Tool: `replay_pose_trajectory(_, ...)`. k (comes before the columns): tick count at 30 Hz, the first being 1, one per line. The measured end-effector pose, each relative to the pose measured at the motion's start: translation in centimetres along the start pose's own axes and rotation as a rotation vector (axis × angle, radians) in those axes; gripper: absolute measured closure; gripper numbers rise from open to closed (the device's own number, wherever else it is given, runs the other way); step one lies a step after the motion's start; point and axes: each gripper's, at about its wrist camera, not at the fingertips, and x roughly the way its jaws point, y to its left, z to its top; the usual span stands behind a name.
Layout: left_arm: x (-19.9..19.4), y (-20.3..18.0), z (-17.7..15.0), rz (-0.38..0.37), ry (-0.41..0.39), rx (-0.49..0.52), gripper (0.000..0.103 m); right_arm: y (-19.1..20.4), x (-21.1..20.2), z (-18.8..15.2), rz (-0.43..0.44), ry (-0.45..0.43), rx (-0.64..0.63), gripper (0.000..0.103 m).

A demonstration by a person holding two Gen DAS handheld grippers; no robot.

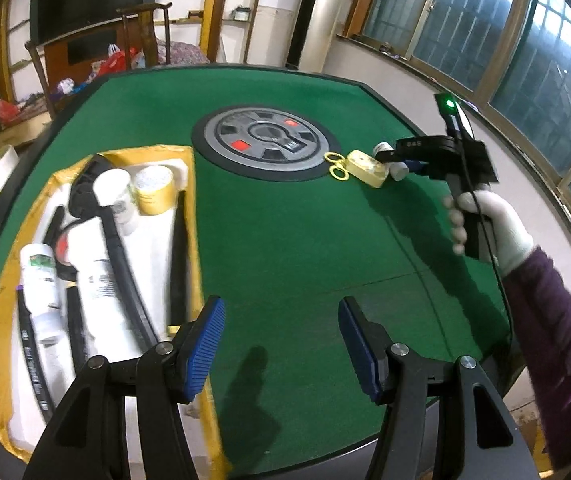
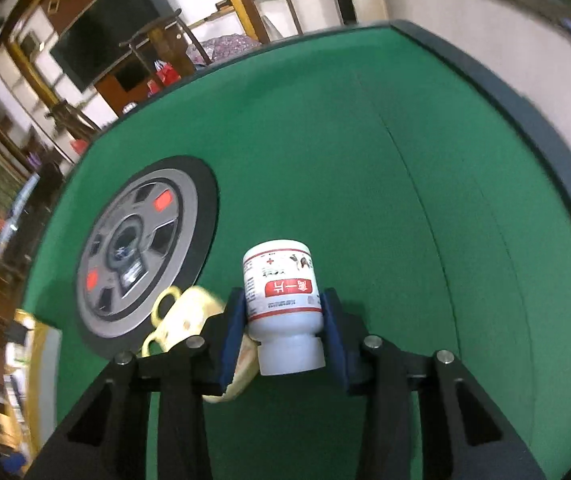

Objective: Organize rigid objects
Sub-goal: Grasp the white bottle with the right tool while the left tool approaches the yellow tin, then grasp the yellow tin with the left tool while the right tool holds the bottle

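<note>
A white medicine bottle [image 2: 281, 284] with a red label lies on its side between the blue pads of my right gripper [image 2: 283, 300], cap toward the camera. The pads touch both its sides. Seen from the left wrist, the right gripper [image 1: 393, 158] and bottle [image 1: 399, 170] are at the far right of the green table. A pale yellow case [image 1: 365, 168] with yellow ring handles [image 1: 337, 164] lies right beside the bottle. My left gripper [image 1: 281, 308] stands open over bare felt, nothing between its fingers, next to a yellow-rimmed box [image 1: 1, 320].
The box holds several white bottles [image 1: 41, 272], a yellow tape roll [image 1: 153, 188] and black strips on white foam. A grey and black round disc [image 1: 265, 140] sits in the table's middle. A gloved hand [image 1: 493, 220] with a purple sleeve holds the right gripper. Chairs and shelves stand beyond the table.
</note>
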Motion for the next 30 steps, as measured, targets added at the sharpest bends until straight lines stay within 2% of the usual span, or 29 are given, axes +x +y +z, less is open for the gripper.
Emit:
replay_pose_trajectory(4,0.7,-1.1,0.5,-0.005,0.012,0.017,0.041,-0.6,-1.9,-3.2,0.032,-0.004,0.006,0.067)
replay_pose_trajectory(8,1.9,-2.7,1.8,-0.025,0.028,0.022,0.041,-1.3,-3.5,-5.6,0.029,-0.065,0.015,0.066)
replay_pose_trajectory(11,3.1,-4.2,3.2,-0.038,0.033,0.027,0.041,-2.0,-3.9,-6.2,0.013,-0.112,0.028,0.066)
replay_pose_trajectory(15,5.6,-6.1,5.2,-0.007,0.033,0.039,0.041,-2.7,-4.5,-6.0,-0.05,-0.144,0.057,0.066)
replay_pose_trajectory(21,11.4,-7.5,9.0,-0.037,0.081,-0.075,0.041,-4.1,-5.4,-5.8,-0.095,-0.187,0.112,0.066)
replay_pose_trajectory(25,15.7,-8.2,10.9,-0.008,0.115,-0.146,0.041,-4.8,-5.2,-5.6,-0.055,-0.178,0.152,0.066)
replay_pose_trajectory(30,17.9,-8.8,12.3,0.008,0.097,-0.184,0.042,-4.8,-5.1,-5.5,-0.064,-0.178,0.14,0.066)
